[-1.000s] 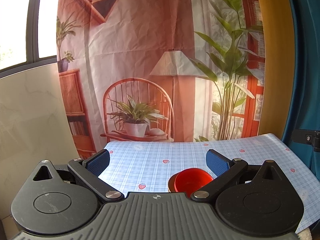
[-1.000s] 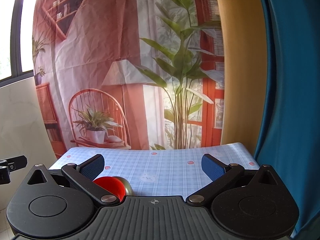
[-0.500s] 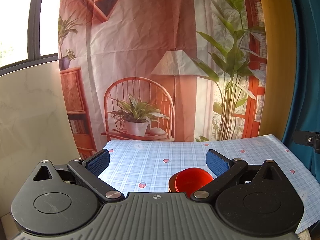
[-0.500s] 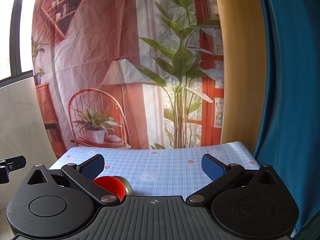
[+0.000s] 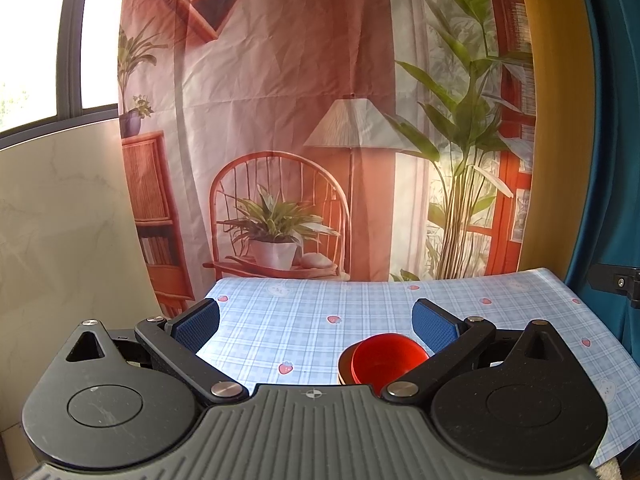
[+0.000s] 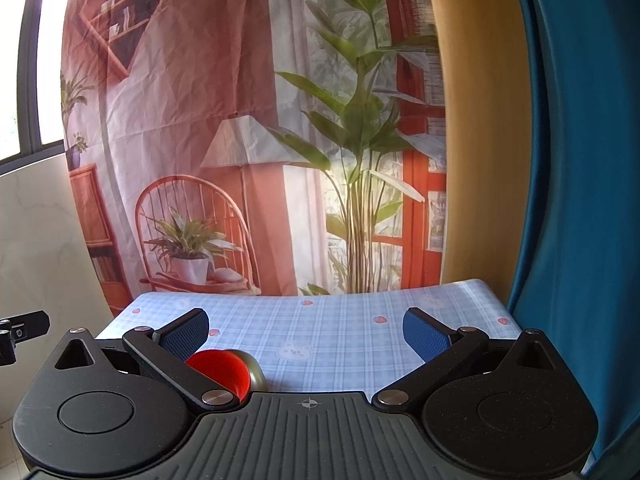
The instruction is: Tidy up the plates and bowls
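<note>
Little had changed over the last second: both claws, left (image 5: 316, 320) and right (image 6: 306, 330), stayed spread wide, gripping nothing. Red bowl (image 5: 386, 358), nested in a darker one, sat lower right on the checked cloth (image 5: 280, 332); likely stacking done.

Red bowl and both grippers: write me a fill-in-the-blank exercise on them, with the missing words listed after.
1. The red bowl sits nested inside a darker, ____-coloured bowl.
2. The fingers of the left gripper are spread ____.
3. The right gripper holds ____.
4. The tablecloth is blue plaid dotted with small ____.

Missing words: olive; open; nothing; strawberries
</note>
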`<move>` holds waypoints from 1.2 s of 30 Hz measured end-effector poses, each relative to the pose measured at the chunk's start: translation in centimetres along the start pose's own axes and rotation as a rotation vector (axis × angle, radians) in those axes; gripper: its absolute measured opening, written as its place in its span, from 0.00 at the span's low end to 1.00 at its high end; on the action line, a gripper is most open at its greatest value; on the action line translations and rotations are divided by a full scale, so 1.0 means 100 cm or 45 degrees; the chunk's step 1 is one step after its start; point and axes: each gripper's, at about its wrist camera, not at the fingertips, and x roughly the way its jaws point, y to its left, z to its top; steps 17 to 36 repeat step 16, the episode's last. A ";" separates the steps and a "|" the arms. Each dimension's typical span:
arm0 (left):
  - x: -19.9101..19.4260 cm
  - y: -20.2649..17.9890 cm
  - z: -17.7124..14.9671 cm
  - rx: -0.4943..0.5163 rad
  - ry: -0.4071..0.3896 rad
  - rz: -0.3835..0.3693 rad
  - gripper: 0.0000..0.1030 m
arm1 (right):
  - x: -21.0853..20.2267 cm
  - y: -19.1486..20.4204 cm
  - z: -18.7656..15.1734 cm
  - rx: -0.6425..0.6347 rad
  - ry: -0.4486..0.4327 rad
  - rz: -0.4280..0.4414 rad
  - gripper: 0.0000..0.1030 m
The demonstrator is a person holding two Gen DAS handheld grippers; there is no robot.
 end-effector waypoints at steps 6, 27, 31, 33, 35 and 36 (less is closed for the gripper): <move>0.000 0.000 -0.001 -0.002 0.002 0.000 1.00 | 0.002 -0.002 -0.003 0.003 0.002 0.000 1.00; 0.000 -0.001 -0.002 0.006 0.001 -0.007 1.00 | 0.004 -0.006 -0.008 0.013 0.010 -0.003 1.00; 0.000 -0.001 -0.002 0.006 0.001 -0.007 1.00 | 0.004 -0.006 -0.008 0.013 0.010 -0.003 1.00; 0.000 -0.001 -0.002 0.006 0.001 -0.007 1.00 | 0.004 -0.006 -0.008 0.013 0.010 -0.003 1.00; 0.000 -0.001 -0.002 0.006 0.001 -0.007 1.00 | 0.004 -0.006 -0.008 0.013 0.010 -0.003 1.00; 0.000 -0.001 -0.002 0.006 0.001 -0.007 1.00 | 0.004 -0.006 -0.008 0.013 0.010 -0.003 1.00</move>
